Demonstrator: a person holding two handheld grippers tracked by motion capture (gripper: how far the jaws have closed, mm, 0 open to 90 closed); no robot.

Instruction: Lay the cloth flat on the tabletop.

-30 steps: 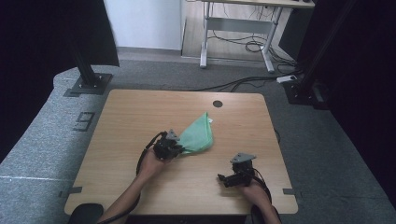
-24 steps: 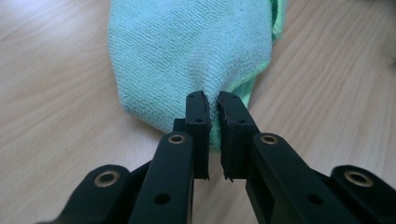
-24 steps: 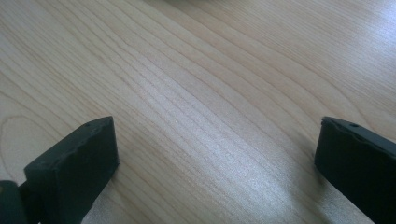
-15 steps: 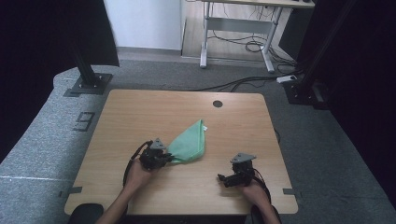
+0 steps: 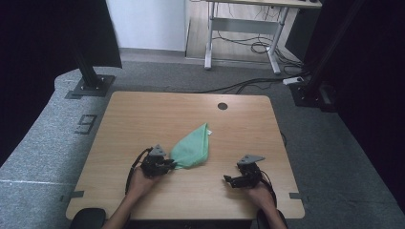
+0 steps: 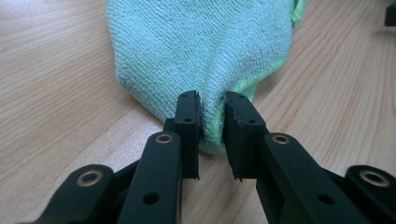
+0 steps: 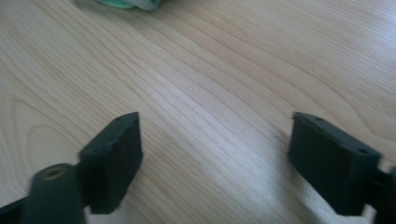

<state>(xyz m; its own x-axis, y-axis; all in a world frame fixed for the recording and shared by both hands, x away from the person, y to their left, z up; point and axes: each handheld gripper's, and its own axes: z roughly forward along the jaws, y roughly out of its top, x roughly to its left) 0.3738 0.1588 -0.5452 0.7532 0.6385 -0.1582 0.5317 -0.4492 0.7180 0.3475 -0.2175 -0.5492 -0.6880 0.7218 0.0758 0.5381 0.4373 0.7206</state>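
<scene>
Releasing the green cloth [image 5: 191, 149] is the step that appears to be in hand: your left gripper [image 6: 212, 122] has its fingers [image 6: 187, 126] standing a narrow gap apart, and they have just been opening, with a bunched fold of the cloth's near corner between them. In the left gripper view the fold sits in the gap between the two pads and bulges past the fingertips, while the rest of the cloth spreads away beyond them, flat on the bench [image 5: 143, 114]; whether the pads press on the fold at this width cannot be told for certain, but the gap reads as a loosened hold rather than a clamp. In the high view the left gripper [image 5: 165, 164] lies at the cloth's lower left corner, low over the wood. Your right gripper [image 5: 241, 179] rests well apart from the cloth, its fingers [image 7: 114, 158] spread wide with bare bench between them, though they have just been closing somewhat; the cloth's edge [image 7: 126, 3] lies far ahead of those fingertips. The next move, as judged here, calls for you to open the left fingers fully, draw them straight back off the fold without dragging it, then choose the next corner to take.
</scene>
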